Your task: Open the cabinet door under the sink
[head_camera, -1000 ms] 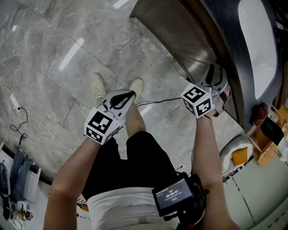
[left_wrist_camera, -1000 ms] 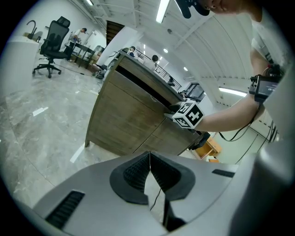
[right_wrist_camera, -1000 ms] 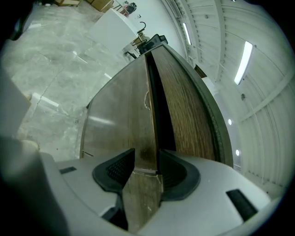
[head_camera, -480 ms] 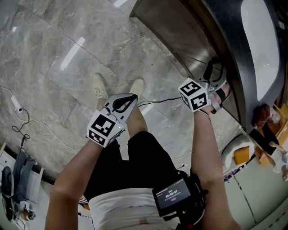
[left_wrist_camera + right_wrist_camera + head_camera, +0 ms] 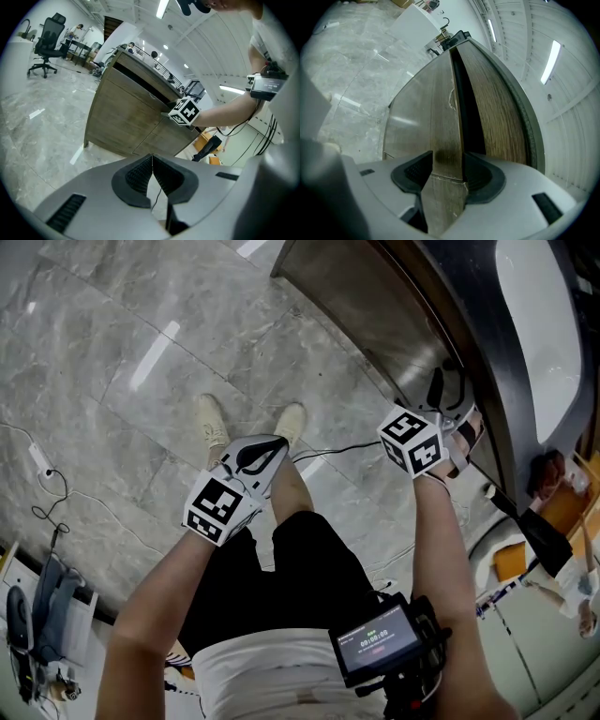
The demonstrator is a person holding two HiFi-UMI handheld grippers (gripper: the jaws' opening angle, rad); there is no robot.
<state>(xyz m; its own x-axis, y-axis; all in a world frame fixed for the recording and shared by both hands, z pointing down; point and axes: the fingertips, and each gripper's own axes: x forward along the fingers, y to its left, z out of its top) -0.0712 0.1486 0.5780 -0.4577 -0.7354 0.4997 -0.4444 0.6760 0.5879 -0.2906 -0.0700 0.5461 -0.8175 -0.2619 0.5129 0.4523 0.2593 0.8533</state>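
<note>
**Door edge between wide jaws**

The right hand-held gripper (image 5: 448, 165) stands wide, its jaws having just been opening; the edge of the cabinet door (image 5: 445, 117) sits between them, and a dark gap beside it shows the door ajar; in the head view this gripper is at the cabinet front, below the white sink (image 5: 544, 334); the left hand-held gripper (image 5: 152, 164) has its jaws together on nothing, well apart from the cabinet, above the marble floor (image 5: 112, 352).
</note>
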